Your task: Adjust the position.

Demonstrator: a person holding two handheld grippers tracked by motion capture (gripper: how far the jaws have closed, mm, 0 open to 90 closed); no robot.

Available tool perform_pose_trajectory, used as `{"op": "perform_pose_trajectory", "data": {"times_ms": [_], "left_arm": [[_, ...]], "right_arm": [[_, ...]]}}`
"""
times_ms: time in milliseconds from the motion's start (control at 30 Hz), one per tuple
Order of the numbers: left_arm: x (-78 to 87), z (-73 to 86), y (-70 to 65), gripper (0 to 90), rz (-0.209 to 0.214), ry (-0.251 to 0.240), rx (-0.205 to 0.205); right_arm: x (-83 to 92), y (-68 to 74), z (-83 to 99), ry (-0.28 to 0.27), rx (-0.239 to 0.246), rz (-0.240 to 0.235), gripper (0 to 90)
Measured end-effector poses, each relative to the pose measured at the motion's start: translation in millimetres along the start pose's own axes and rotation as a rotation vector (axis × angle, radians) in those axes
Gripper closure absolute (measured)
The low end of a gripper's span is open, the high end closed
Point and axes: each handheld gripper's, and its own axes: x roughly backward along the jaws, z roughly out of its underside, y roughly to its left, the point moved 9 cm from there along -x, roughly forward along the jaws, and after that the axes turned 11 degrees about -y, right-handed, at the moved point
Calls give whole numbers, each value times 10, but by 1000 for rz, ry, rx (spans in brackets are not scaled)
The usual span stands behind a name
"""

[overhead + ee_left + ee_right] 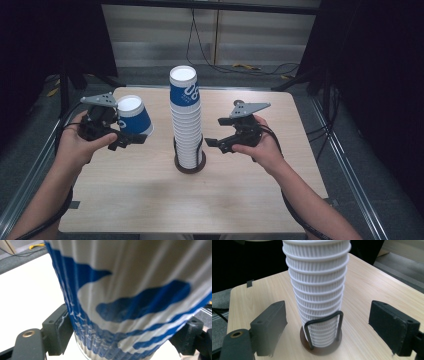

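Observation:
A tall stack of blue-and-white paper cups (186,117) stands upright in a dark wire holder (190,165) at the middle of the wooden table (150,200). My left gripper (131,138) is shut on a single blue-and-white cup (133,116), held tilted to the left of the stack; the cup's ribbed wall (130,297) sits between the black jaws. My right gripper (216,145) is open just right of the stack's lower part. In the right gripper view the stack (318,290) and holder (322,345) stand between and beyond the open jaws, untouched.
Black curtains hang at both sides. Cables (220,60) lie on the floor behind the table. Metal rails (345,165) run along the table's right and left sides. Bare tabletop lies in front of the holder.

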Motion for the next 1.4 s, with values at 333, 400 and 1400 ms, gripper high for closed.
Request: {"op": "perform_pose_trajectory", "data": {"times_ms": [333,400,1400], "left_arm": [[-179,281,-164,181,43,33,4],[-220,341,-212,181,48,40,-1],[-974,676,-1114,181,212,111,-78]], "right_arm": [[179,-29,201,17,-10,13,141],[199,-20,249,23,-14,12,141],[447,106,579,34,2,-60,142]]}}
